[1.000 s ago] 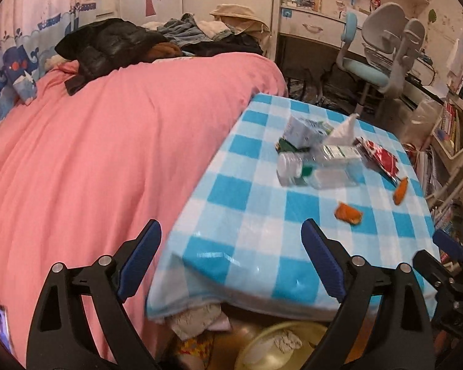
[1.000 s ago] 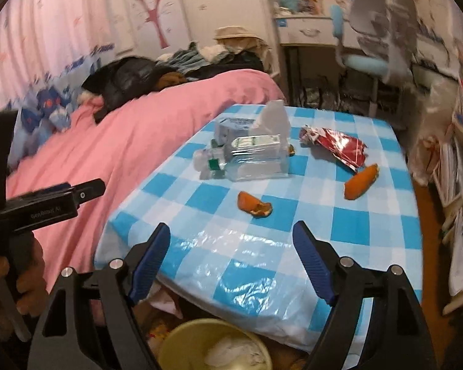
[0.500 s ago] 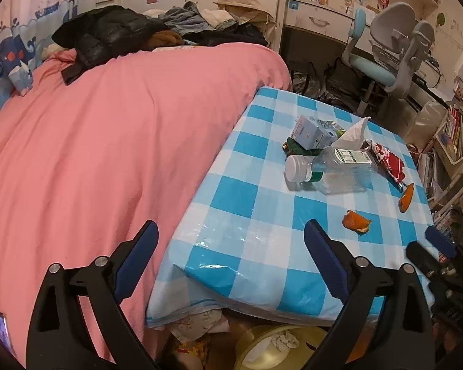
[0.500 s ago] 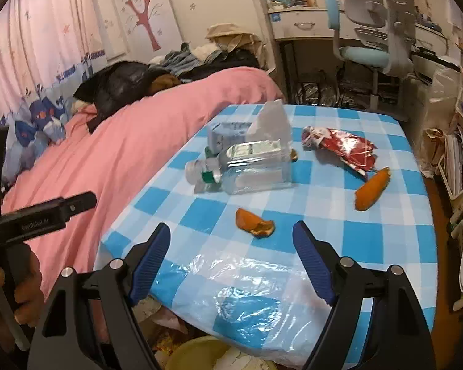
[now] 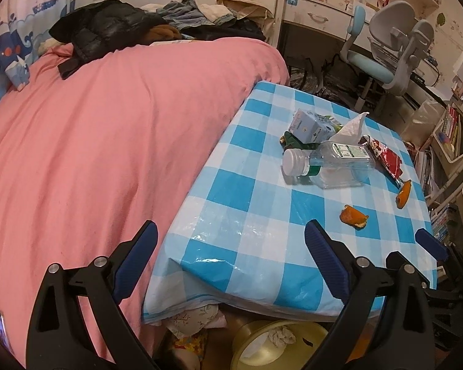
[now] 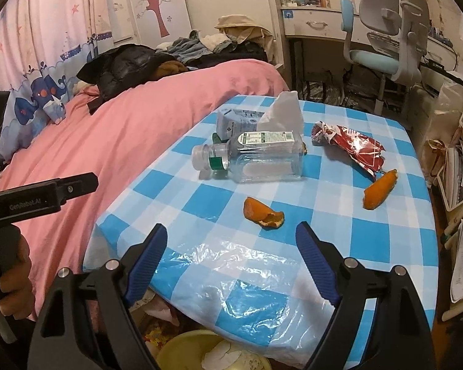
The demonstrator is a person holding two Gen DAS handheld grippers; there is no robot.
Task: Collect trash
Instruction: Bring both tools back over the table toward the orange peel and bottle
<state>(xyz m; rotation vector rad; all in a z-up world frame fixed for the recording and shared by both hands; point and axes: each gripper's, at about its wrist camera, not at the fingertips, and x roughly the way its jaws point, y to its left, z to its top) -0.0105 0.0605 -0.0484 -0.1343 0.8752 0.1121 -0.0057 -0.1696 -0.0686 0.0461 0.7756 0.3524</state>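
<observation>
Trash lies on a blue checked table (image 6: 348, 234): a clear plastic bottle (image 6: 256, 157) on its side, a small blue carton (image 6: 234, 120), a white tissue (image 6: 284, 111), a red wrapper (image 6: 352, 145) and two orange peels (image 6: 264, 212) (image 6: 381, 189). The bottle (image 5: 333, 162), carton (image 5: 308, 125) and near peel (image 5: 353, 215) also show in the left wrist view. My right gripper (image 6: 231, 256) is open and empty above the table's near edge, short of the near peel. My left gripper (image 5: 230, 252) is open and empty over the table's near left corner.
A yellow bin (image 5: 277, 345) with crumpled paper stands on the floor below the table's near edge; it also shows in the right wrist view (image 6: 213, 354). A pink bed (image 5: 92, 141) borders the table's left side. A desk chair (image 6: 385, 40) and bookshelves (image 5: 453, 141) stand beyond and right.
Both grippers have risen and moved forward toward the table. The bin has slid lower in both views. Both stay open and empty.
</observation>
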